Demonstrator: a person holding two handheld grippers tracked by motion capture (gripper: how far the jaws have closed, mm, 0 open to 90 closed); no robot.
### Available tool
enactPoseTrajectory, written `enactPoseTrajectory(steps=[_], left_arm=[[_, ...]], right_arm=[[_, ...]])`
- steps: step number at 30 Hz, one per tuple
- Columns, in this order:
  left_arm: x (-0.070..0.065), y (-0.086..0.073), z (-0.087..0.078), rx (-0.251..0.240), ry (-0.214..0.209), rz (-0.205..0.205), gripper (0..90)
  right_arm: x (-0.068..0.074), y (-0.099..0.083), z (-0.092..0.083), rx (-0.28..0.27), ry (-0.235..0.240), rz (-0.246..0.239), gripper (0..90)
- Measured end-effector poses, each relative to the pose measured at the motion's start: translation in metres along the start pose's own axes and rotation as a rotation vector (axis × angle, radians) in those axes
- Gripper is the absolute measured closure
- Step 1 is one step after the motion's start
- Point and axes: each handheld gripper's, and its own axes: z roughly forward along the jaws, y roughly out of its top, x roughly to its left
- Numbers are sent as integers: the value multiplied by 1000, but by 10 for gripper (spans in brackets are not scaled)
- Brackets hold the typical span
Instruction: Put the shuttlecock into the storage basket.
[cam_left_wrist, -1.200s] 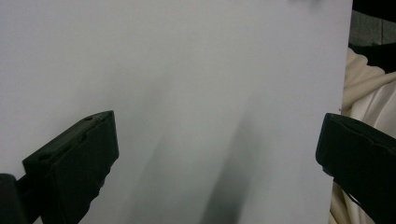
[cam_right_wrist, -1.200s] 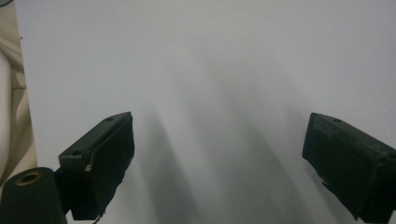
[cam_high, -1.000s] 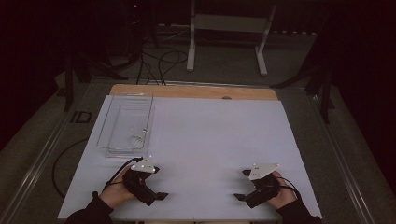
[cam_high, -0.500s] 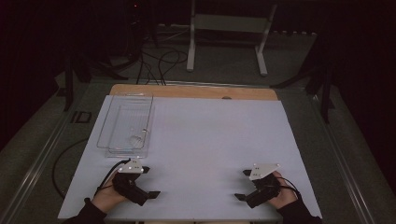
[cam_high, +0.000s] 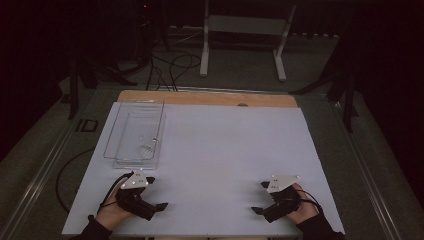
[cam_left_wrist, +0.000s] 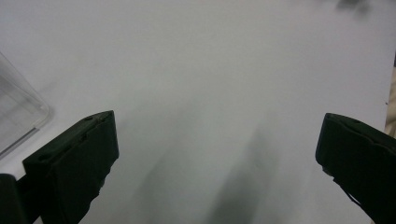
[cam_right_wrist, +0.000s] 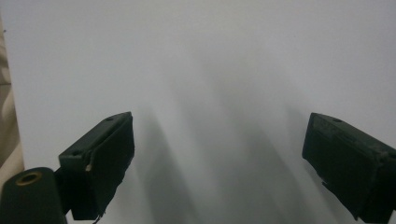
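Both grippers sit low at the near edge of the white table surface (cam_high: 225, 150), and each one is gaping wide with nothing in it. The left gripper (cam_high: 156, 192), in the person's left hand (cam_high: 111, 212), rests near the front left corner, jaws pointing inward across the table toward the right side. In the left gripper view its two black jaws stand far apart at the bottom corners with bare white sheet between them. The right gripper (cam_high: 259, 197), held in the right hand (cam_high: 300, 210), lies near the front right corner, jaws aimed back toward the left one, so the two tools face each other and are well apart. In the right gripper view, same story: jaws spread wide, holding nothing, soft shadows streaking the white surface ahead.

Each tool carries a pale three-cornered plate on top and a dark cable looping back by the wrist.

Just beyond the left gripper, close but apart from it, lies a clear plastic tray (cam_high: 111, 145), long side running away from the person. A corner of that tray (cam_left_wrist: 18, 116) peeks in at the left of the left gripper view.

A strip of bare wooden tabletop (cam_high: 210, 98) shows along the far edge of the white sheet. Past it, on the dim floor, cables (cam_high: 172, 67) trail beside a white metal stand (cam_high: 242, 35).
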Motion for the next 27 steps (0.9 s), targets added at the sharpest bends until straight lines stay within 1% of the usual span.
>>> enactPoseTrajectory(steps=[2, 4, 6, 13, 18, 21, 27], left_arm=[[0, 0, 1, 6, -6, 0, 1], [1, -1, 1, 9, -13, -1, 1], [1, -2, 2, 15, -10, -2, 2], [1, -1, 1, 3, -14, -5, 1], [1, -1, 0, -5, -13, -1, 2], [0, 0, 0, -20, -18, 4, 2], [-2, 0, 1, -29, -17, 12, 2]], right_arm=[[0, 0, -1, -11, -8, -1, 91], [-1, -1, 0, -8, -9, 2, 91], [-2, -2, 1, 0, -13, 4, 90], [-2, -3, 2, -2, -20, 1, 90], [-2, -4, 2, -1, -19, 6, 91], [-2, -4, 2, 2, -17, 5, 90], [-2, -4, 2, 4, -16, 4, 90]])
